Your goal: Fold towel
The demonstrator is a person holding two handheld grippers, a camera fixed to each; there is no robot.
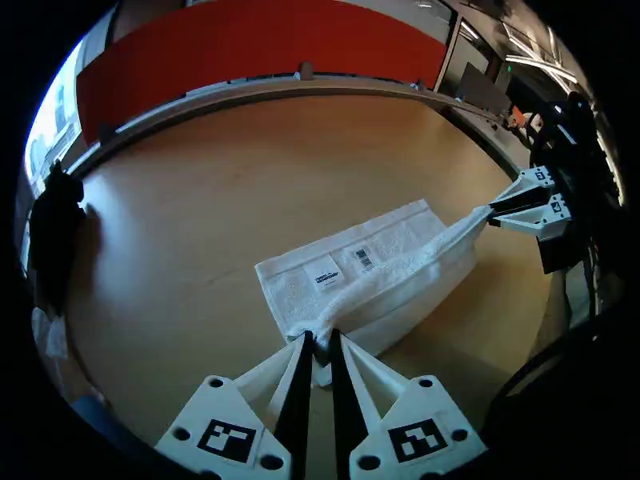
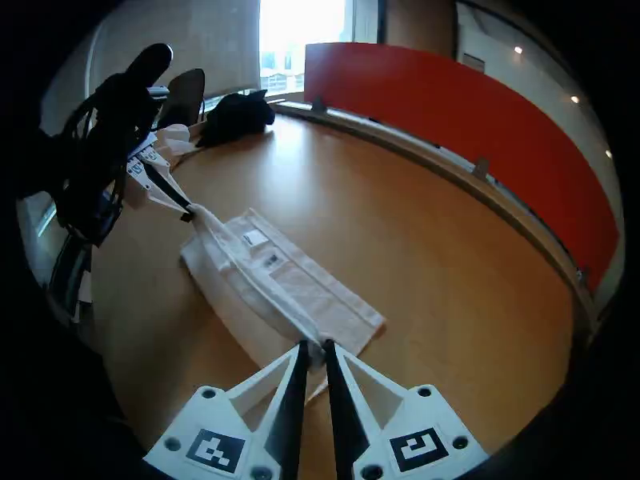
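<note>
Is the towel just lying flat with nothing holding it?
No, the left gripper and the right gripper each pinch one end of the towel, lifting its edge off the table.

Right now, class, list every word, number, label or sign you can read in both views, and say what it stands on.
No text can be read.
White label on the towel: dark print, too small to read.
Barcode label beside it: digits too small to read.
Square markers on the left gripper: black-and-white patterns, no letters.

White towel (image 1: 384, 268), orange-brown table (image 1: 240, 184)
</note>
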